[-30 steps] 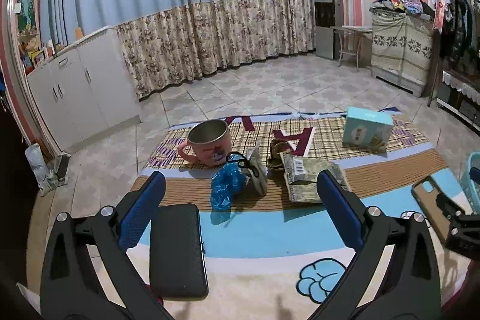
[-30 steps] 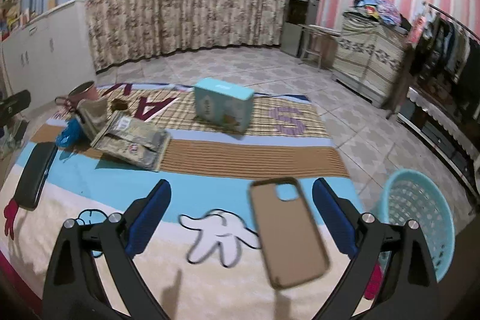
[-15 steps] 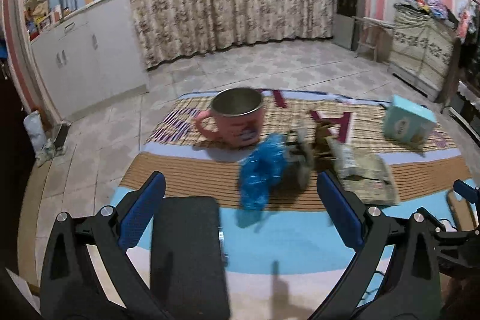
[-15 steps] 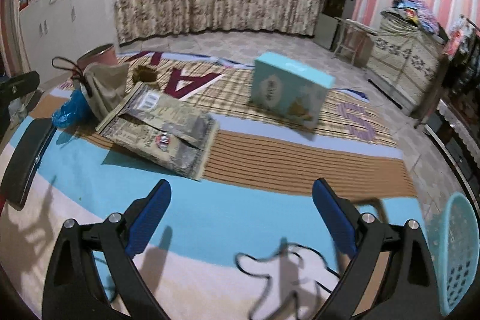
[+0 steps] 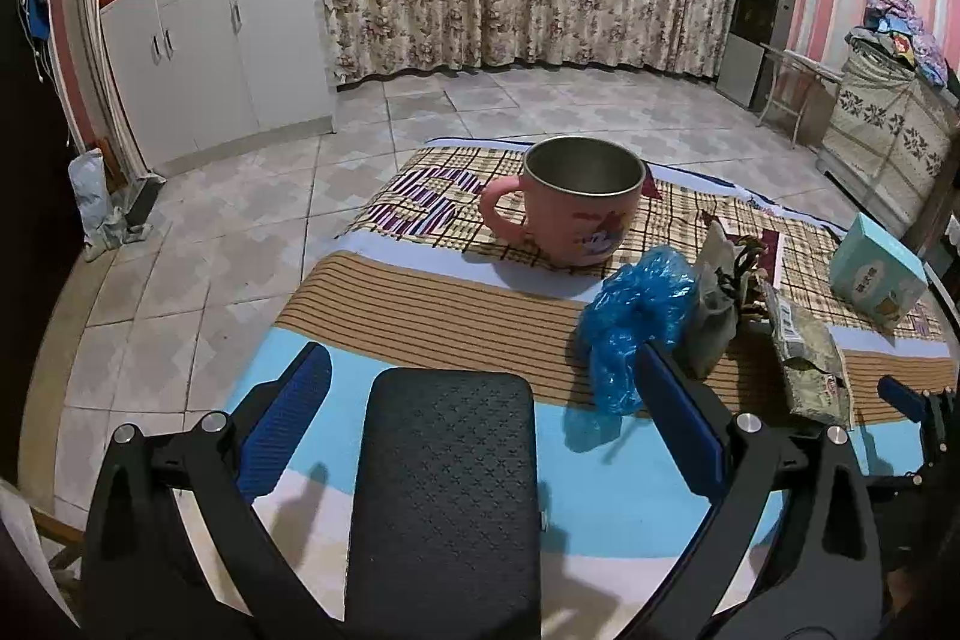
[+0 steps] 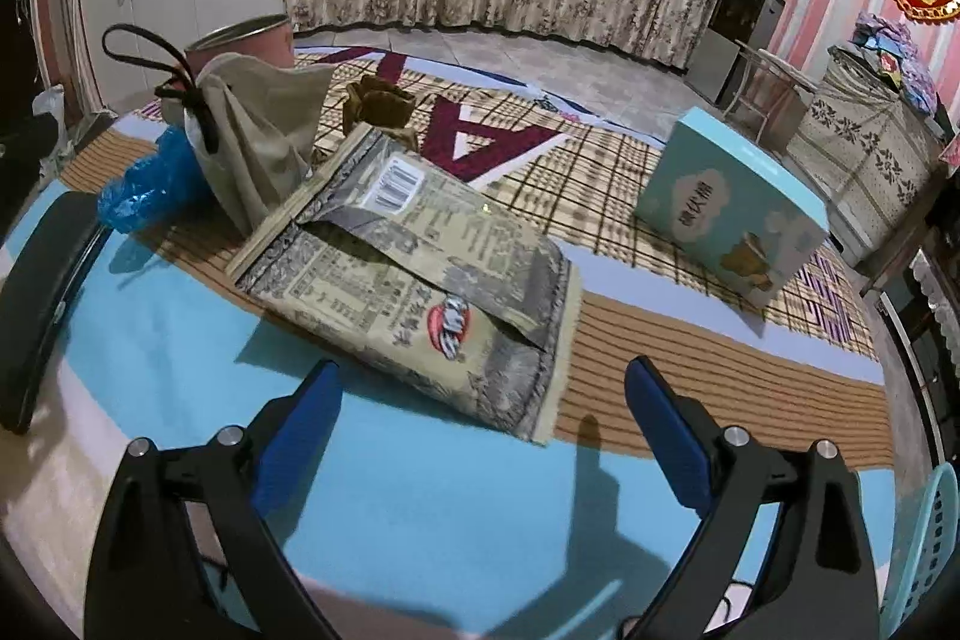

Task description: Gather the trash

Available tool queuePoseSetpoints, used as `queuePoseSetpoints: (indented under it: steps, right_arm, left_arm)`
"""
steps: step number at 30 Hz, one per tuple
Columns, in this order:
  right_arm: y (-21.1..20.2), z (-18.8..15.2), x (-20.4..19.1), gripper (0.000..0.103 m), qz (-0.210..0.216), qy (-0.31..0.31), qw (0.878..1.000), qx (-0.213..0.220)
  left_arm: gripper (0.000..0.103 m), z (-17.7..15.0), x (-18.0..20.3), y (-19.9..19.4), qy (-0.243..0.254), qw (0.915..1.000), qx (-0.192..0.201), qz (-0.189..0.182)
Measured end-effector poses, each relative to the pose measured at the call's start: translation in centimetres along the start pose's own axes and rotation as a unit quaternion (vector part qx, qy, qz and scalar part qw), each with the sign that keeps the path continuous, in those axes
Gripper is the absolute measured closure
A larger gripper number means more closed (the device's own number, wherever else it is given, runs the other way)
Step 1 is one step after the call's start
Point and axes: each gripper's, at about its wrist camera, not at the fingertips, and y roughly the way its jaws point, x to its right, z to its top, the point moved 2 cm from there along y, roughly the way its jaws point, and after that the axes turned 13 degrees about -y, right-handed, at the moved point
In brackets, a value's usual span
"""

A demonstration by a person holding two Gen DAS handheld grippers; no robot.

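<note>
Trash cluster sits mid-mat: flat printed snack bag (image 6: 414, 292) lying on the brown striped band of the mat (image 6: 420, 508), its near edge reaching the blue band. Just left of it, a beige drawstring pouch (image 6: 258, 142) leaning upright, touching the bag's far corner. Crumpled blue plastic (image 5: 636, 322) lies against the pouch's left side. Small brown crumpled scrap (image 6: 378, 106) behind the bag (can't tell what it is).

Pink mug (image 5: 570, 208) stands upright behind the blue plastic, handle pointing left in the left wrist view. Light-blue box (image 6: 729, 214) stands on the plaid part, well right of the bag. Black textured pad (image 5: 447, 496) lies on the mat's near left.

Left hand-held gripper (image 5: 480, 418): released, jaws spread wide, straddling the black pad's far end, nothing clamped. Right hand-held gripper (image 6: 483, 430): released too, jaws wide, above the blue band just short of the snack bag, not touching it.

Teal basket (image 6: 927, 550) rim at the far right, off the mat.
</note>
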Motion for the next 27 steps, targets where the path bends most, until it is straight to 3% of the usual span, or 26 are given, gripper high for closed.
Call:
queuePoseSetpoints:
  steps: [3, 7, 13, 19, 22, 25, 27]
  right_arm:
    - [0.0, 0.3, 0.5, 0.013, 0.008, -0.001, 1.000, 0.007]
    - [0.1, 0.5, 1.3, 0.043, 0.024, 0.002, 1.000, 0.010]
    - [0.0, 0.5, 3.0, 0.072, 0.045, 0.007, 0.999, 0.024]
    - [-0.8, 0.7, 5.0, 0.093, 0.041, 0.000, 0.998, 0.043]
    - [-1.4, 0.8, 6.4, 0.096, 0.032, -0.002, 0.998, 0.053]
    - [-1.8, 0.6, 8.0, 0.096, 0.030, 0.011, 0.998, 0.060]
    - [-1.9, 0.5, 8.9, 0.096, 0.028, 0.018, 0.997, 0.064]
  left_arm:
    - [0.006, -0.1, 0.2, 0.2, 0.003, 1.0000, 0.001, 0.003]
    - [0.006, -0.2, 1.2, 0.0, 0.012, 0.9999, 0.006, -0.001]
    - [0.006, -0.5, 4.0, -0.1, 0.031, 0.9988, 0.017, -0.035]
    - [0.006, -0.3, 6.7, 0.5, 0.050, 0.9969, 0.041, -0.044]
    - [0.007, -0.2, 7.7, 1.1, 0.049, 0.9965, 0.039, -0.055]
    - [0.016, -0.5, 8.9, 1.8, 0.064, 0.9957, 0.034, -0.058]
    - [0.028, -0.9, 9.8, 2.4, 0.077, 0.9950, 0.027, -0.058]
